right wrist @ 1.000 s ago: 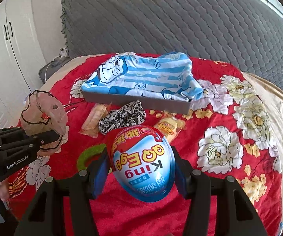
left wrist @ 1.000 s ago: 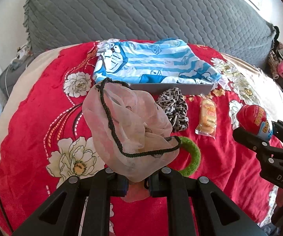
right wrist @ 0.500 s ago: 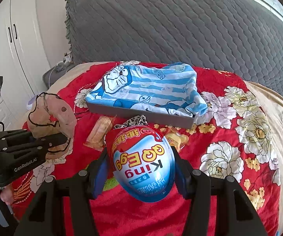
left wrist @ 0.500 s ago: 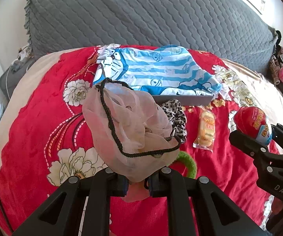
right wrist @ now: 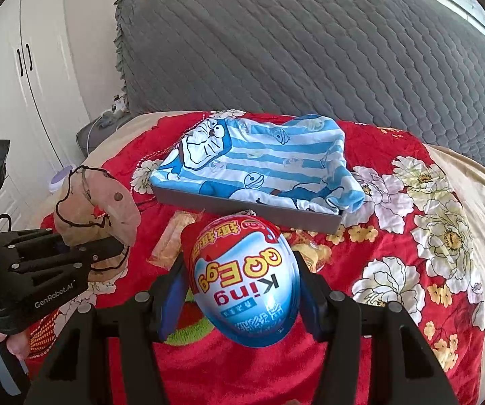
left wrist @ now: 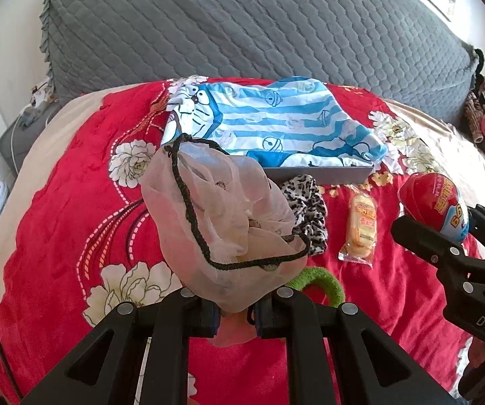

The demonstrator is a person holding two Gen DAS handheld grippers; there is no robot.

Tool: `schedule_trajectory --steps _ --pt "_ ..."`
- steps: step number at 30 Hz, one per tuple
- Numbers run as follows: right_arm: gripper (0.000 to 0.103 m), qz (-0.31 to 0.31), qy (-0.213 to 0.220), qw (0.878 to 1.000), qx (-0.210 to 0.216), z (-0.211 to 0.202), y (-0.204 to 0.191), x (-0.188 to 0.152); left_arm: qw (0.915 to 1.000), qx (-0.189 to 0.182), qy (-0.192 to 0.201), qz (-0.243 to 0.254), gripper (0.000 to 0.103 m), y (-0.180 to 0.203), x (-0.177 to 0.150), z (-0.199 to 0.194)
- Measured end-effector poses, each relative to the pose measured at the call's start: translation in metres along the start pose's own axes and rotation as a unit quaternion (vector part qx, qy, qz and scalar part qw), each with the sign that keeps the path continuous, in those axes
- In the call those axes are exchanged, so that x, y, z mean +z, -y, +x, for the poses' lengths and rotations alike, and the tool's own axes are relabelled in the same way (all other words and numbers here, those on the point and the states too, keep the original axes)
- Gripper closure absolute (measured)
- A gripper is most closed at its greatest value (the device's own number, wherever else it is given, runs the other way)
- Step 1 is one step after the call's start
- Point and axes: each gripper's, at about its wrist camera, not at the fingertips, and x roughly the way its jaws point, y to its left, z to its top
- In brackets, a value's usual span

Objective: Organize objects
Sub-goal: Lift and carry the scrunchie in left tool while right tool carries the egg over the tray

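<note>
Mesh pouch (left wrist: 222, 233) hangs pinched in the left gripper (left wrist: 235, 310), mouth up, likely to receive items. Right gripper (right wrist: 242, 290) clamps the toy egg (right wrist: 242, 280) alongside.

Sheer gauzy mesh pouch (left wrist: 222, 222); glossy foil-wrapped egg (right wrist: 244, 280); plush red blanket (left wrist: 70, 202); quilted matt grey headboard (left wrist: 242, 23).
</note>
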Motion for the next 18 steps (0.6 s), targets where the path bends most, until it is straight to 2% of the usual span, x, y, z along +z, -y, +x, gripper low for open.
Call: schedule_trajectory --steps 18 --pt "0.046 0.004 0.023 1.0 0.01 0.019 0.005 0.03 0.9998 0.003 0.006 -0.018 0.088 -0.009 0.023 0.017"
